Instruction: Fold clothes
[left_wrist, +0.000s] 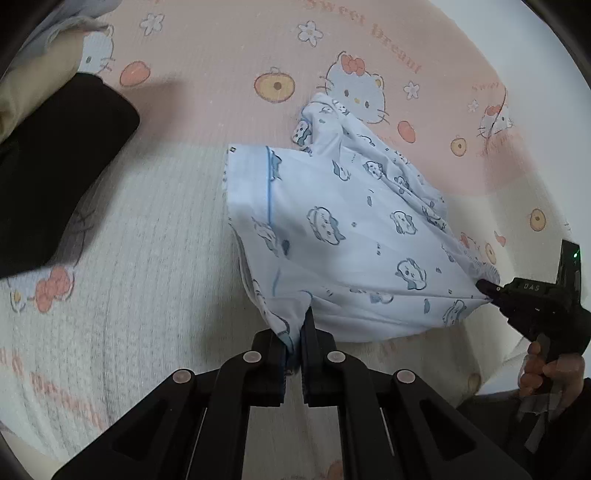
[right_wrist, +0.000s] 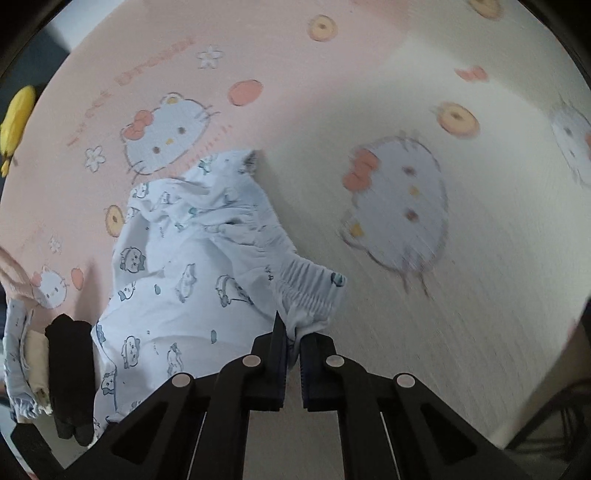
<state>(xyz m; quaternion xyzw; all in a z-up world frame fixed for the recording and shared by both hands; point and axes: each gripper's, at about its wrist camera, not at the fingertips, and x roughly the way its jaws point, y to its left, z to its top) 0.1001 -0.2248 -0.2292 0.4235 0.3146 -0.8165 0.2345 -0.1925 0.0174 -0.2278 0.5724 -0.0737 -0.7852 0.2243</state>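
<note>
The pale blue printed garment (left_wrist: 332, 236) hangs just above a bedsheet (left_wrist: 147, 229) patterned with cartoon cats, its far end still trailing on the pink part of the sheet. It looks light, thin and floppy; it sags between the two grips and would slip out of shape easily, so corners and the gathered elastic waistband (right_wrist: 310, 284) seem the best places to hold it. The left gripper (left_wrist: 293, 343) is clamped shut on a pinch of cloth at the near hem, pointing steeply down. The right gripper (right_wrist: 291, 347) is likewise closed on fabric just beside the waistband, also angled down, with a hand (left_wrist: 546, 369) wrapped round its handle at the right. A stack of folded clothes (left_wrist: 55, 155), dark on top, sits to the far left.
</note>
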